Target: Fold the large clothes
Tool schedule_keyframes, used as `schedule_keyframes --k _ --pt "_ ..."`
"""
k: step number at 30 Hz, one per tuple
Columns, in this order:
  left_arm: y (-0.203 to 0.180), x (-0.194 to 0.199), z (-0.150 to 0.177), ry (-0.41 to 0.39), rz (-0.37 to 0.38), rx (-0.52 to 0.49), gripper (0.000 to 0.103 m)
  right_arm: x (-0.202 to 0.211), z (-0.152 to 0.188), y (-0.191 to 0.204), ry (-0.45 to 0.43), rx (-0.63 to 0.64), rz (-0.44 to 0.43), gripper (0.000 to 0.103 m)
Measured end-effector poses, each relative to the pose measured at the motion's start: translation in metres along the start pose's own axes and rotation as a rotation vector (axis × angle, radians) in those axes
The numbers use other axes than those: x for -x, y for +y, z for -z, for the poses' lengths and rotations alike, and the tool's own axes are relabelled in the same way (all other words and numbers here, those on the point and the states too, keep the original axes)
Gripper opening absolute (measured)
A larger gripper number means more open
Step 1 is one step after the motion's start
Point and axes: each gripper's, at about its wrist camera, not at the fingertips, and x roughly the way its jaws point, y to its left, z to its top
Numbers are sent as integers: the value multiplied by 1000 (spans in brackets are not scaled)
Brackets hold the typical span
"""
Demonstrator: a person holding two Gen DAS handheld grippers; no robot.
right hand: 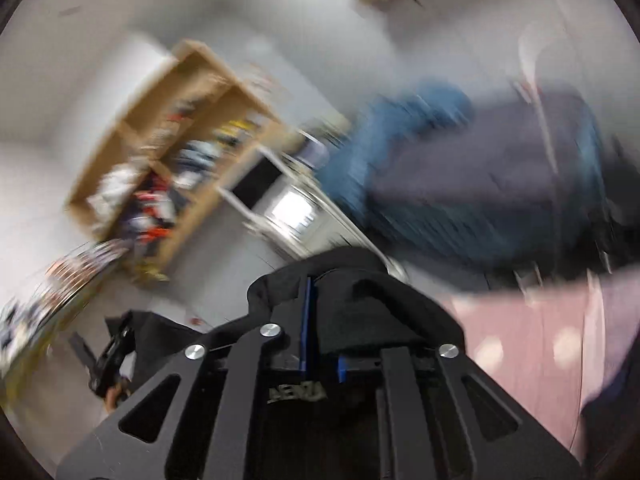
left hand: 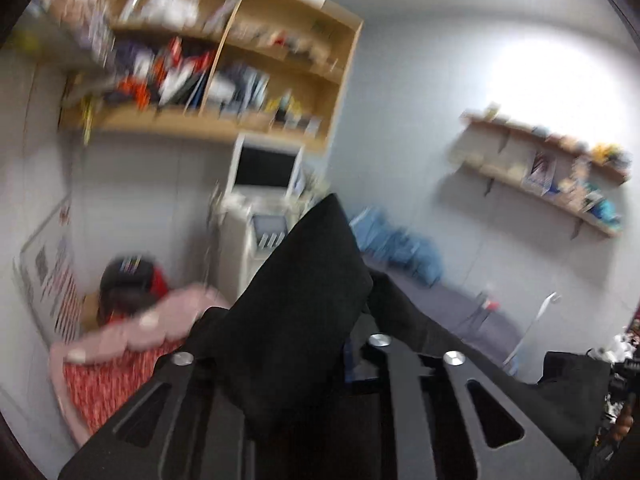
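A large black garment is held up in the air between both grippers. My left gripper is shut on one edge of it; a pointed flap of the cloth stands up over the fingers and hides them. My right gripper is shut on another part of the black garment, which bunches over the blue-padded fingers. In the left wrist view the cloth stretches right toward the other gripper. Both views are tilted up and blurred.
A wooden wall shelf full of items hangs above a white machine with a dark screen. A bed with grey cover and blue bundle lies right. A pink cloth lies lower left; it also shows in the right wrist view.
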Motion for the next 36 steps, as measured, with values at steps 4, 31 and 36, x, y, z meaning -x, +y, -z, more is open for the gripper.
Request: schedule_keyframes --k 4,31,36 --pt "36 -100 111 381 -6 -16 72 -70 78 -122 177 -373 15 87" --pt "57 -87 380 752 -173 -422 93 -25 342 -220 447 -145 593 87" --pt "34 -140 417 861 -207 -567 93 -25 339 -209 428 -149 611 87"
